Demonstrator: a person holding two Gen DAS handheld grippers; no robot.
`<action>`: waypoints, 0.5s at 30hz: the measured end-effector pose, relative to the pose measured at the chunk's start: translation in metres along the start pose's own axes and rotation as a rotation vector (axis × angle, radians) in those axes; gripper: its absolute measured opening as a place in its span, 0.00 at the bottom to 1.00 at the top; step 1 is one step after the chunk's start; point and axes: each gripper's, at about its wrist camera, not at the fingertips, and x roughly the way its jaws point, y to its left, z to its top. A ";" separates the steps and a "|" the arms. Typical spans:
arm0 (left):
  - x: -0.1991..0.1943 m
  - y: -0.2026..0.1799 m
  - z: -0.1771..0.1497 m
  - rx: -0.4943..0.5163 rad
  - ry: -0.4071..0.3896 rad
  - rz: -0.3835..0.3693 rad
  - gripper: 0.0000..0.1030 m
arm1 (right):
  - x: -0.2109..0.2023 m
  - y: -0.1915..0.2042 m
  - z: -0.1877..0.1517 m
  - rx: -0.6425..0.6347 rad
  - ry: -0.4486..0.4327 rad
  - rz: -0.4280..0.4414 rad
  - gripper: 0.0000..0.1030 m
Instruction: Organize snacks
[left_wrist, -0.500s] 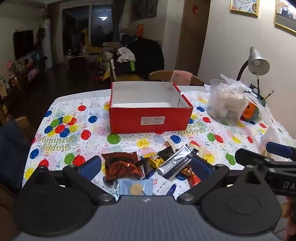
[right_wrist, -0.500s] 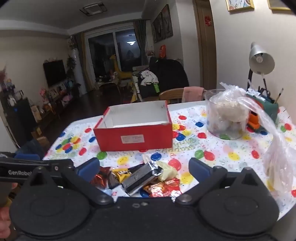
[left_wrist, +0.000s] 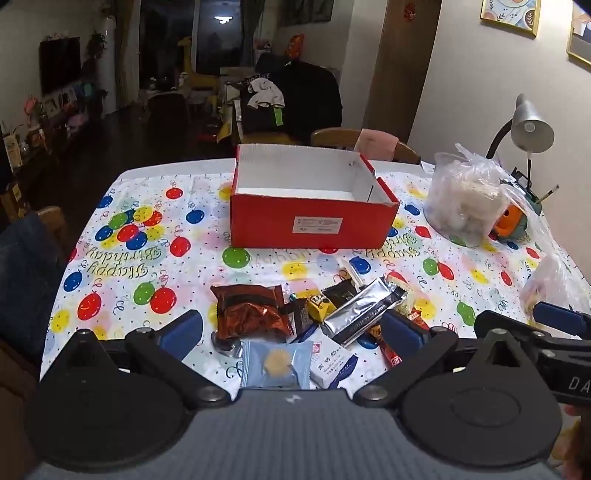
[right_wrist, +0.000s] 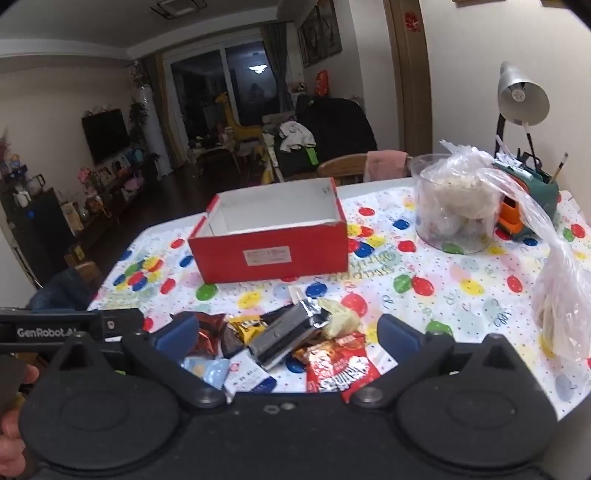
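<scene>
A dim living and dining room lies behind a surface (left_wrist: 122, 280) spread with a balloon-print cloth that reads "Happy Birthday" in several places. Compared with half a second ago, both cameras sit nearer and a little lower over the heap of snacks (left_wrist: 314, 321) at the near edge, while nothing on the cloth has shifted; I judge this as an approach, with sorting not yet begun. The red box (left_wrist: 310, 218) stands toward the middle of the surface, open-topped and with nothing visible inside, a white label on its near wall too small to read. The left gripper (left_wrist: 293, 328) has its fingers spread fully wide, bracketing the heap without touching a packet; the right gripper (right_wrist: 290, 332) is equally wide and holds nothing. In the heap, a copper foil packet (left_wrist: 251, 314) lies leftmost, a silver stick pack (left_wrist: 364, 312) runs diagonally across the middle, a pale blue wrapper (left_wrist: 275, 363) sits nearest the edge beside a white sachet (left_wrist: 334, 363) with Chinese characters, and a red crinkled packet (right_wrist: 340, 369) lies on the right, its white lettering unreadable. The left tool's body reads "GenRobot.AI" in the right view; "DA" shows on the right tool in the left view. Bagged goods in a clear tub (left_wrist: 461, 206) stand near the far right corner.
</scene>
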 end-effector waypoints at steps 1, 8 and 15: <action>0.001 0.000 0.000 0.000 0.005 0.001 1.00 | 0.001 0.000 0.000 -0.001 0.011 0.006 1.00; 0.004 -0.001 -0.002 0.001 0.025 -0.011 1.00 | 0.003 0.003 -0.003 -0.014 0.044 0.021 1.00; 0.004 -0.002 -0.003 0.004 0.030 -0.014 1.00 | 0.001 0.007 -0.004 -0.033 0.040 0.023 0.99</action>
